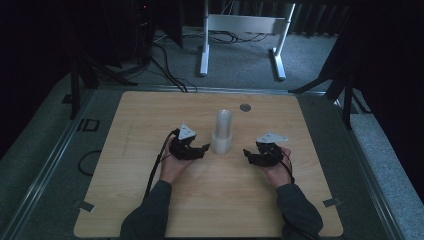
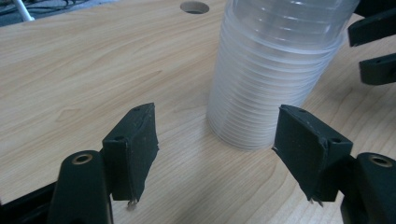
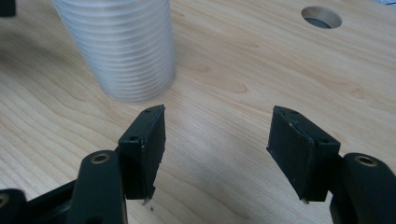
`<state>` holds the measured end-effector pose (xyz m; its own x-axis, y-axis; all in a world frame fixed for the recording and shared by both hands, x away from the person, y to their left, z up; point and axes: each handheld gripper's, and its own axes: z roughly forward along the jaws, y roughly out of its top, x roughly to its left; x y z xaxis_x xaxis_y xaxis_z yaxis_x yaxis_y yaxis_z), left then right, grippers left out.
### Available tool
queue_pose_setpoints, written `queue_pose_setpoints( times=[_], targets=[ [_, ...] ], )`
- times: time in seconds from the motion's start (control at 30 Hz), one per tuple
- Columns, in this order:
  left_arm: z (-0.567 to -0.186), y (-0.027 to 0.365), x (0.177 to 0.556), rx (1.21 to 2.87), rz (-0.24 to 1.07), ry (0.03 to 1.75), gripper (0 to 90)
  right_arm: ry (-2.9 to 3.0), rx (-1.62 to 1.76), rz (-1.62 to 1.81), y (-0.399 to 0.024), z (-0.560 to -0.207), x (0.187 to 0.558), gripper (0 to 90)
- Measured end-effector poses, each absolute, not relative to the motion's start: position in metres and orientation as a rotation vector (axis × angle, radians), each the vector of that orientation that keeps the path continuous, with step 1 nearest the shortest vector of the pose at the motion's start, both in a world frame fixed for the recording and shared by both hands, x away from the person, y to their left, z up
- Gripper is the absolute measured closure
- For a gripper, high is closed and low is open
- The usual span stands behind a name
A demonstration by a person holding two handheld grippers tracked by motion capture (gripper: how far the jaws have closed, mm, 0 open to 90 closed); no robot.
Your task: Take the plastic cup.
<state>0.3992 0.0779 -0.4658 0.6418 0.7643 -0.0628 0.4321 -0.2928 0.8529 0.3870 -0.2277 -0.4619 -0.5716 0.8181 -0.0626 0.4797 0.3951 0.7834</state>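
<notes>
Left gripper (image 2: pixel 215 140): jaws standing apart, gripping nothing, pads clear of the stack of clear plastic cups (image 2: pixel 271 70) just beyond them. Right gripper (image 3: pixel 217 140): jaws likewise gaping, empty, bare wood between them.

Stack is standing upright mid-counter (image 1: pixel 150 200), between the two grippers, near both. A round hole (image 1: pixel 245 107) is showing at the far edge.

Judging the cups light, thin-walled, slick, easily crushed. Best hold looks like low on the ribbed wall with one gripper, the other pinching the top rim.
</notes>
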Motion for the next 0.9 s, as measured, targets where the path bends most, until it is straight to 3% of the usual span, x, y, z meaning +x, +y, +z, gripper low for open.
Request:
queue_pose_setpoints(
  times=[0.9],
  targets=[
    [-0.460,0.051,0.401,1.882,0.460,0.820,20.6,2.167,1.057,1.094,-0.227,-0.430,0.391,32.6]
  ],
)
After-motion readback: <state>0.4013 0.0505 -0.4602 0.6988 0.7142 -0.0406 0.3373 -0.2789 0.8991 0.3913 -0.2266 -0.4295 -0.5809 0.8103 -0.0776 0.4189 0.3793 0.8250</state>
